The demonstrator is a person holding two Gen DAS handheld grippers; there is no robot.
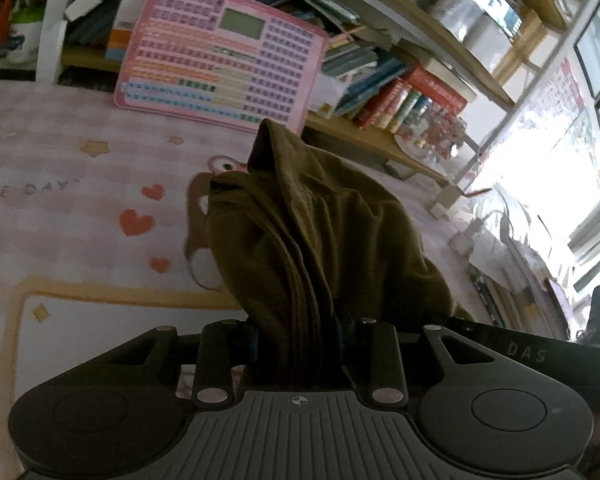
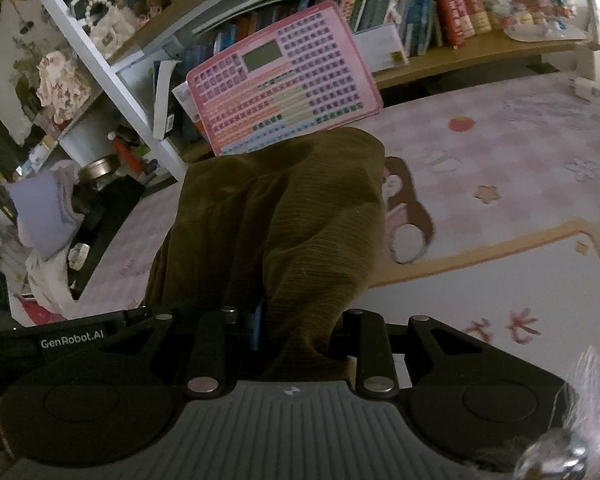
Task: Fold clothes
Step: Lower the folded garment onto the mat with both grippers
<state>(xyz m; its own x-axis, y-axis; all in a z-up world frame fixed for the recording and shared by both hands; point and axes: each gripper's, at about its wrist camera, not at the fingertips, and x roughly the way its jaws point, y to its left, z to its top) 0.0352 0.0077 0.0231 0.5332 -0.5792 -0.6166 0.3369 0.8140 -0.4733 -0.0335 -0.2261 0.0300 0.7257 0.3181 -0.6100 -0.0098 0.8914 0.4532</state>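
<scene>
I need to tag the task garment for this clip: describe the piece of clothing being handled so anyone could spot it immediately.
Start at the pink cartoon-print mat that spreads before the bookshelf. Above its middle hangs the olive-brown ribbed garment, bunched and pinched in both the left gripper and right gripper. It is the only dark, plain cloth against that pale pink surface.

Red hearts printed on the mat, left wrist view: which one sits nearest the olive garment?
The smallest, lowest heart. It sits just left of the olive garment, beside the bear print; the two bigger hearts lie higher and further left.
</scene>
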